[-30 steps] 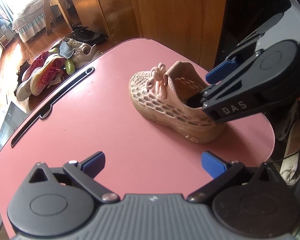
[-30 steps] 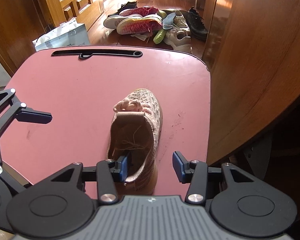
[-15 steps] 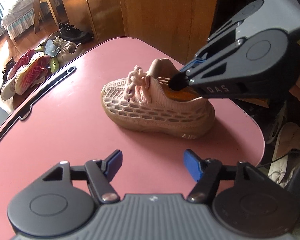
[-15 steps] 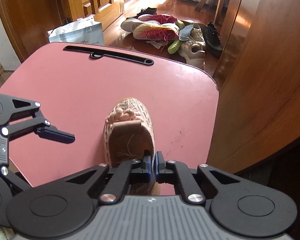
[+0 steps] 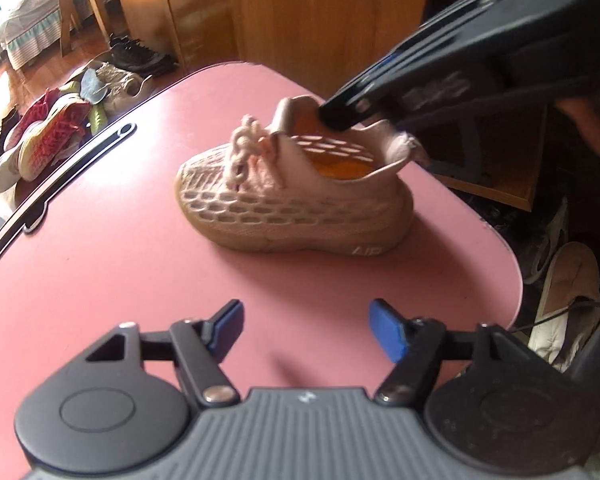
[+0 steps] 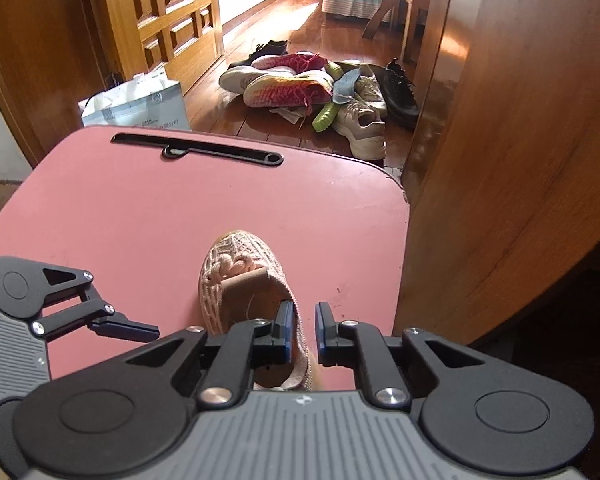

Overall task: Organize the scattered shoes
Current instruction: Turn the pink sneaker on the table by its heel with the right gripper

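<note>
A pink mesh shoe [image 5: 292, 208] stands upright on the pink table [image 5: 120, 280], toe towards the far edge. My right gripper [image 6: 302, 330] hangs over its heel end, jaws opening. The shoe's [image 6: 236, 276] right collar wall runs up between the blue pads beside the left one, and a narrow gap shows on the other side. In the left wrist view the right gripper [image 5: 340, 118] dips its tip into the shoe's mouth. My left gripper [image 5: 306, 328] hovers over bare table in front of the shoe's side, jaws opening, nothing between them.
A heap of shoes [image 6: 312, 88] lies on the wooden floor beyond the table. A white paper bag [image 6: 136, 104] stands left of it. A wooden cabinet [image 6: 500, 160] rises along the table's right edge. More shoes [image 5: 568, 288] lie on the floor beside the table.
The right gripper's pads, pinched together at the shoe's collar half a second ago, have parted a little. The left gripper's jaws narrowed, then spread wider again.
</note>
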The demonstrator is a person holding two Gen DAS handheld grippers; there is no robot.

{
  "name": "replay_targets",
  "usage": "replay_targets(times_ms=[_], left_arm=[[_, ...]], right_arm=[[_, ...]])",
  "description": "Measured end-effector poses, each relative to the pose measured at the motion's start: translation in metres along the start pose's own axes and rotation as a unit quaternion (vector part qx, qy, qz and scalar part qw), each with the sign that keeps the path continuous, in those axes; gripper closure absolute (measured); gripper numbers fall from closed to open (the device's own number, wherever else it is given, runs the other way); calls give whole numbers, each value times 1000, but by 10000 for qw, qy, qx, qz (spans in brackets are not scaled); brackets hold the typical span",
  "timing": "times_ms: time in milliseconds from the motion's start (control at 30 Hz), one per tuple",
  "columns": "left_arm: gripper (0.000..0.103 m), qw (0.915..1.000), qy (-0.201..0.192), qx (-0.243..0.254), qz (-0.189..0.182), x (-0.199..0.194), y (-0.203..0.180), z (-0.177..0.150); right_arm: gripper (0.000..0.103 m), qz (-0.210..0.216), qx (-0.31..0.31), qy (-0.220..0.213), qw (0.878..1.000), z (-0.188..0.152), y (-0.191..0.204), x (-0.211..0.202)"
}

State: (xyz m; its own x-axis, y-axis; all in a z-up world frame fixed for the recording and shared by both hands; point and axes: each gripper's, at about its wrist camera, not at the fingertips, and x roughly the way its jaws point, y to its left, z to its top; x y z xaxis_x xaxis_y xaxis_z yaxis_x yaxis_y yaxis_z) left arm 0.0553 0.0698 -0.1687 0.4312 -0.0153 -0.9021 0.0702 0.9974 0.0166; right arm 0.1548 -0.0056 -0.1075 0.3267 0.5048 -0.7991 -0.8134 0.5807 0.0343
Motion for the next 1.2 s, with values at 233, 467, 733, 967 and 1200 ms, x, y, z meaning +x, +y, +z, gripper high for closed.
replay_targets(times_ms=[233,467,733,967,1200], left_arm=[[0,9990,-112,200,376,-14,6,-4],[0,9992,-7,104,395,-12,13,-6],[0,9992,-19,46,391,-11,16,-4],[0,9990,110,154,396,-2,10,-2],[0,9994,-27,90,326,-6,11,-3]], right_arm=[[73,575,575,-191,9965,-2,-5,-27],[63,858,659,31,9941,-1,15,-13],[63,748,899,330,9926,4,22,21],[63,484,920,530,9932,7,25,38],[95,405,197,546,9975,1,37,43]])
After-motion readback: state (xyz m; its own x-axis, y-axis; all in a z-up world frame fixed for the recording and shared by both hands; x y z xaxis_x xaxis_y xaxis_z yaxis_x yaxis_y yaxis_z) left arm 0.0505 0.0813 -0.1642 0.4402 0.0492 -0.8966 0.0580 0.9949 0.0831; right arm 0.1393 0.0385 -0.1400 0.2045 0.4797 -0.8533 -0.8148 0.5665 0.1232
